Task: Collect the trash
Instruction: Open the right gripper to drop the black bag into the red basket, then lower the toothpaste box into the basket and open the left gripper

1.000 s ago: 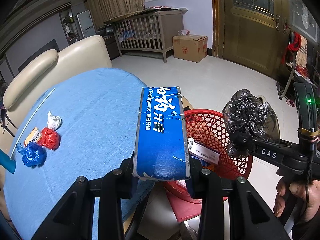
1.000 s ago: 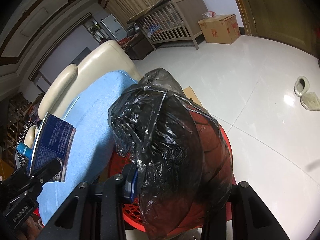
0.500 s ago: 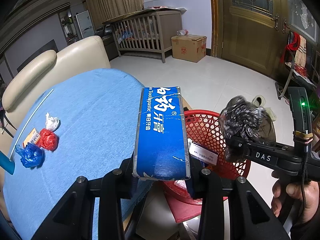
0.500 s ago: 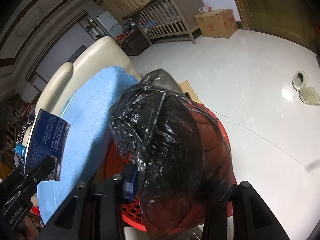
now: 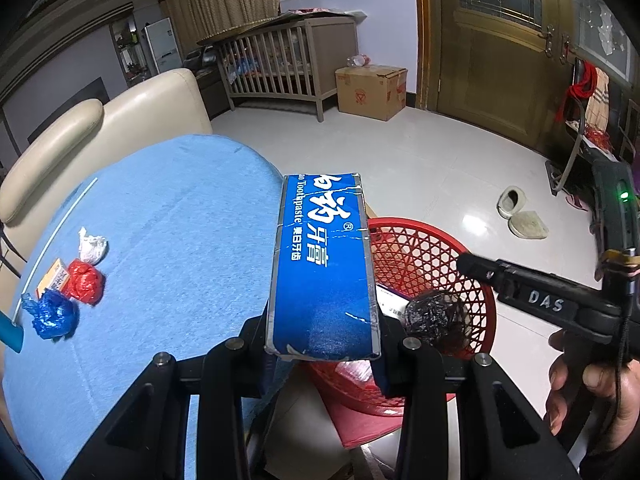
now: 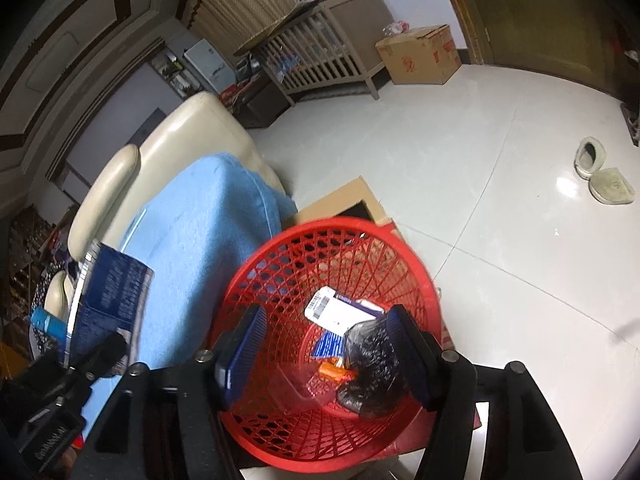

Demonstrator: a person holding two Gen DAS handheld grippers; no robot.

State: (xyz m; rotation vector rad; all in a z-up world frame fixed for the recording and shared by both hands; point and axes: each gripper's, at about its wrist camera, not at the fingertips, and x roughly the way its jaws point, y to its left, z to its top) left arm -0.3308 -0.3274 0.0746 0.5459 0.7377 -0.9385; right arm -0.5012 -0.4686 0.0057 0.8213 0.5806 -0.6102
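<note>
My right gripper (image 6: 324, 344) has just been opening, and the crumpled black plastic bag (image 6: 370, 364) sits low in the red mesh basket (image 6: 280, 264), apparently loose against one pad. My left gripper (image 5: 324, 354) clamps the blue toothpaste box (image 5: 324, 272), not yet binned. At frame left, red, blue and white wads (image 5: 85, 280) wait on the blue tablecloth (image 5: 180, 220).

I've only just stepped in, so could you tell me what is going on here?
A person is clearing trash off the blue table into a red basket. The right gripper has just been opening, and the black plastic bag is dropping into the basket. The left gripper holds a blue toothpaste box.
</note>
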